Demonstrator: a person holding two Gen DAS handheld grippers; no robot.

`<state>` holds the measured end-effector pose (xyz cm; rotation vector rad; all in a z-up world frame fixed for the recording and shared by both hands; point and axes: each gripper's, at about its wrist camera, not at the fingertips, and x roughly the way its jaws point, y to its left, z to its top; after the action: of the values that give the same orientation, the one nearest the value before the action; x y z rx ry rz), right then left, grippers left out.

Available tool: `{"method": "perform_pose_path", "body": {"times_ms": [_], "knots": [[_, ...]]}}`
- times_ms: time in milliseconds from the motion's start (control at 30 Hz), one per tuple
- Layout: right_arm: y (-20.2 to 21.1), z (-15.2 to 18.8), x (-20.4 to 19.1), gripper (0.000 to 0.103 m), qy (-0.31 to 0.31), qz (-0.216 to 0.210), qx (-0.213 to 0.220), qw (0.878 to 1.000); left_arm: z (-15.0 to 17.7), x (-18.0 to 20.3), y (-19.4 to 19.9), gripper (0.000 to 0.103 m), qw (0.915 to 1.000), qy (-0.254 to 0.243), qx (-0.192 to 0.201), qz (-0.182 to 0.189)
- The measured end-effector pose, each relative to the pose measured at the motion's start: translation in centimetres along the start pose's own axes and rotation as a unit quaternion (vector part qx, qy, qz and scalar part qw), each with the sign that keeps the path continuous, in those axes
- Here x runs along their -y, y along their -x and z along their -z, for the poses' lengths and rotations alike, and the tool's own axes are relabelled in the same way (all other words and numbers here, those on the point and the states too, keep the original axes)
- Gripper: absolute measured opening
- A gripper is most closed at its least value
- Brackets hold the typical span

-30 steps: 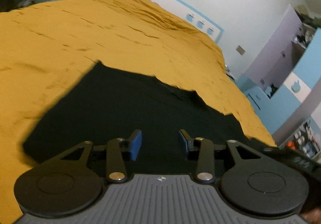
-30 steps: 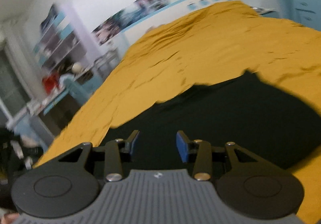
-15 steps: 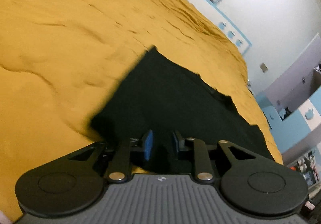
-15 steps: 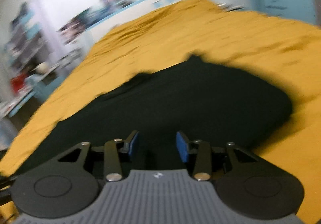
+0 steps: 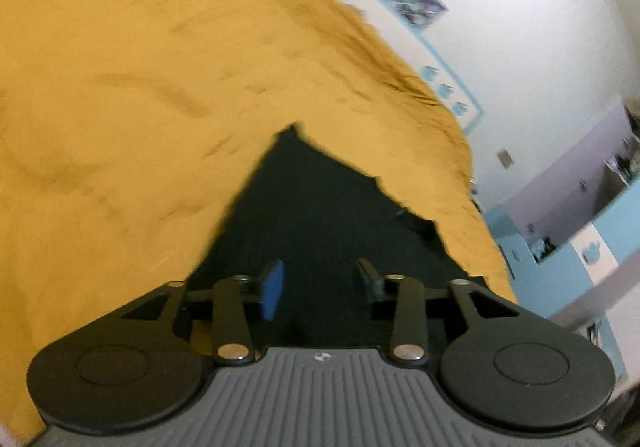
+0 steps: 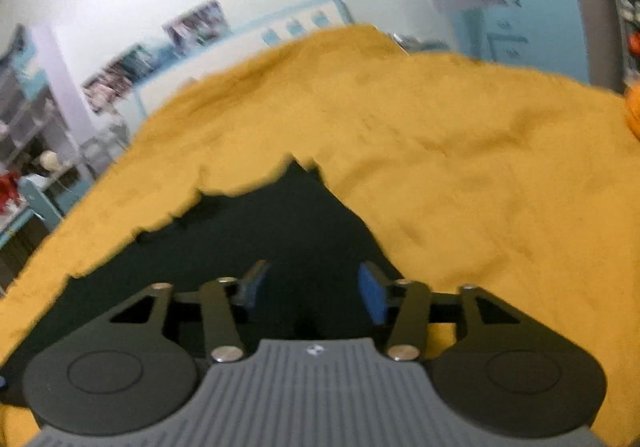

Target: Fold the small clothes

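Black garment [image 5: 320,215] lies flat on the mustard bedspread [image 5: 120,107], one corner pointing toward the far wall. Left gripper [image 5: 320,281] hovers over its near part, jaws opening, nothing pinched between them. Right gripper [image 6: 312,289] likewise: jaws opening over the cloth, pads free.

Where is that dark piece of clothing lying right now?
The dark garment lies flat on the mustard-yellow bedspread, low in the middle of both wrist views, directly under and ahead of the left gripper and the right gripper.
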<state>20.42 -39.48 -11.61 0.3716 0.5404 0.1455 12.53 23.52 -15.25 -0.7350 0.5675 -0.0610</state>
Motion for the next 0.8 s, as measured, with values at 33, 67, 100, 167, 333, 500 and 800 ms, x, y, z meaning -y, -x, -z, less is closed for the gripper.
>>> {"method": "perform_pose_path", "body": {"times_ms": [33,67,100,167,333,500,800], "knots": [[-0.7,-0.7,-1.0,0.053,0.005,-0.021,-0.006,1.000,-0.6,1.0,-0.8,0.048,0.9999,-0.013,-0.006,0.006],[-1.5,-1.3,-2.1,0.053,0.008,-0.040,-0.015,0.999,-1.3,1.9,-2.0,0.048,0.9995,-0.023,-0.015,0.014],[-2.6,-1.8,-3.1,0.053,0.009,-0.059,-0.025,0.998,-1.9,2.8,-3.3,0.048,0.9990,-0.031,-0.026,0.020],[-5.1,-2.5,-5.6,0.053,0.011,-0.090,-0.044,0.995,-3.1,4.8,-6.6,0.048,0.9970,-0.053,-0.048,0.029],[-11.6,-2.3,-12.3,0.053,0.004,-0.141,-0.092,0.986,-4.1,8.5,-15.0,0.048,0.9899,-0.087,-0.105,0.038],[-18.1,-1.4,-14.3,0.053,0.007,-0.134,-0.145,0.980,-4.1,8.8,-21.7,0.048,0.9838,-0.090,-0.153,0.023],[-21.2,-4.8,-5.4,0.052,0.018,-0.035,-0.148,0.988,-7.3,4.7,-23.4,0.042,0.9834,-0.093,-0.155,-0.006]]}}
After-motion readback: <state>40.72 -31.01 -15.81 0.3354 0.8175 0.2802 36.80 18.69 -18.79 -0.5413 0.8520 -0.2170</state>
